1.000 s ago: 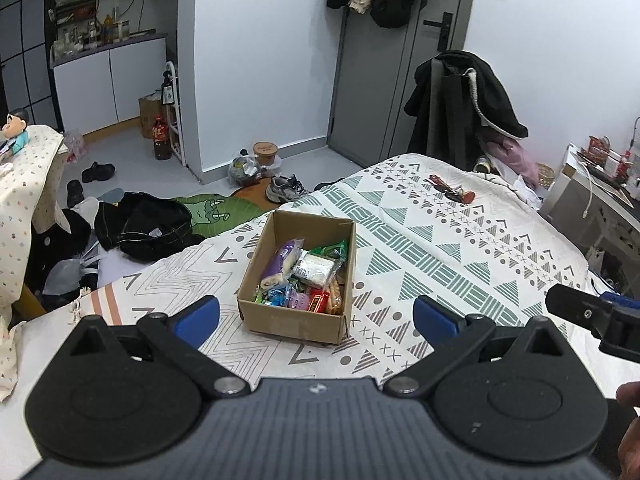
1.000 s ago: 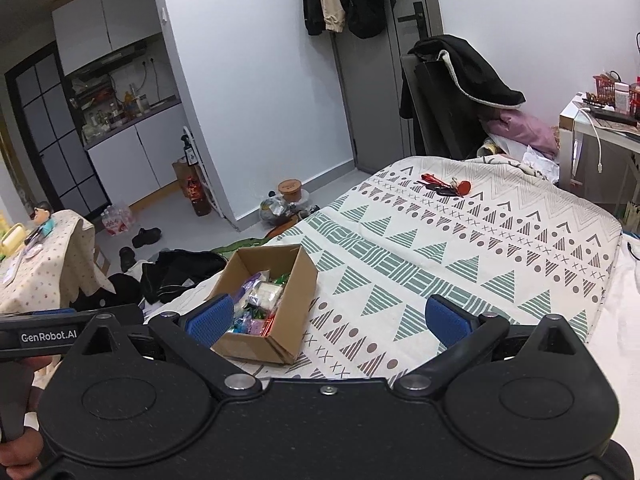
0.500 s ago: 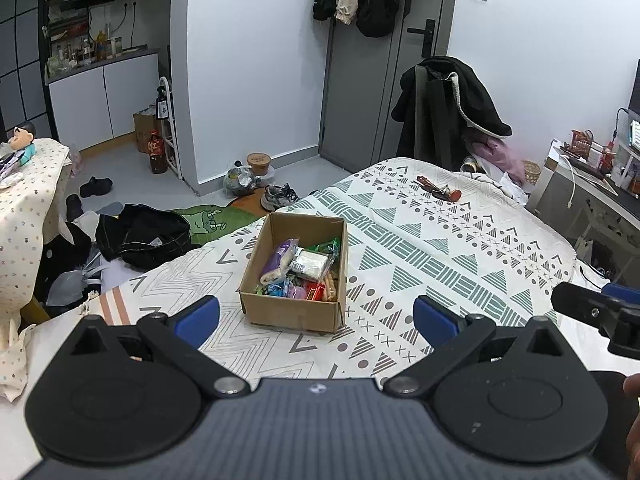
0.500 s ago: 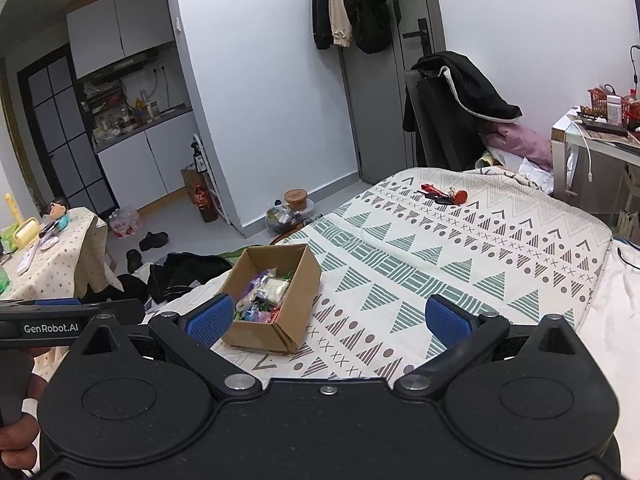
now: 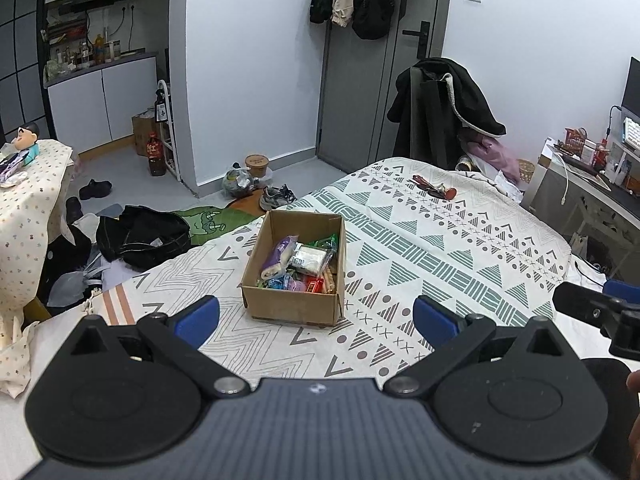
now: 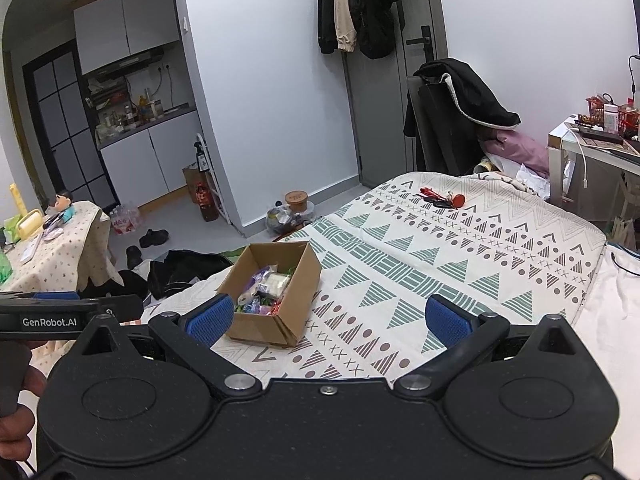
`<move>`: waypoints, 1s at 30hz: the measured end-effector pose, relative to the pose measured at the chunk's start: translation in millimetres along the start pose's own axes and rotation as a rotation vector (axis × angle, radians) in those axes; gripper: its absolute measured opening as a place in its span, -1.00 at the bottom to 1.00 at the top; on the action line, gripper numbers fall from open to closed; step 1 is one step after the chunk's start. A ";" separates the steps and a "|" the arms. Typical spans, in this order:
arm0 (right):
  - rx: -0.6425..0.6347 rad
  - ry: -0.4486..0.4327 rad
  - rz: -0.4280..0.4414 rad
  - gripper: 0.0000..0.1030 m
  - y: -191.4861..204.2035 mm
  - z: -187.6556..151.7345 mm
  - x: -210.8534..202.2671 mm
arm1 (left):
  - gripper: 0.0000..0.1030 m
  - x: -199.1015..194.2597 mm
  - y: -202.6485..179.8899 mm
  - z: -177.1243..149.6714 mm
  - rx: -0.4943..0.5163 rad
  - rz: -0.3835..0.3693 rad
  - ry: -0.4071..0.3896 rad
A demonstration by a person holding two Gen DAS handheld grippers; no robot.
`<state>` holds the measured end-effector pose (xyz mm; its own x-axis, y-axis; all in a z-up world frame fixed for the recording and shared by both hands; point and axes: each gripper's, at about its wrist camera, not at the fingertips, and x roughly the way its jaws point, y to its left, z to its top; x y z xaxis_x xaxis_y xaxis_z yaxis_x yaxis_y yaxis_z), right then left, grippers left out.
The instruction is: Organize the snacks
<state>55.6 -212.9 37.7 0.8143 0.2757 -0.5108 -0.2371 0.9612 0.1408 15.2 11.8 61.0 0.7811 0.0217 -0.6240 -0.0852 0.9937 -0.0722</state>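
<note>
Both grippers — left (image 5: pixel 316 316), right (image 6: pixel 329 317) — gape wide, empty; snack-filled cardboard box (image 5: pixel 295 305) at 12 o'clock on patterned bedspread (image 5: pixel 440 248).

White walls (image 5: pixel 256 60), grey door (image 5: pixel 360 92), perhaps kitchenette (image 6: pixel 132 120).

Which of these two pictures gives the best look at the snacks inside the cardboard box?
The left wrist view: it looks down into the cardboard box, showing the snacks plainly. In the right wrist view the box sits off to one side, its near wall hiding some.
</note>
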 end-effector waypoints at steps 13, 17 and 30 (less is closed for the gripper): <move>-0.015 -0.005 0.008 1.00 4.8 1.2 -3.9 | 0.99 -5.3 7.5 0.5 -0.019 -0.001 -0.002; -0.015 -0.004 0.008 1.00 4.9 1.2 -3.9 | 0.99 -5.3 8.0 0.4 -0.018 -0.001 -0.002; -0.017 -0.003 0.005 1.00 6.0 1.4 -4.8 | 0.99 -5.1 8.8 0.8 -0.018 -0.002 -0.002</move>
<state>50.9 -208.5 42.2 0.8148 0.2808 -0.5072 -0.2505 0.9595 0.1288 11.0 20.5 64.2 0.7827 0.0196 -0.6221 -0.0943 0.9917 -0.0873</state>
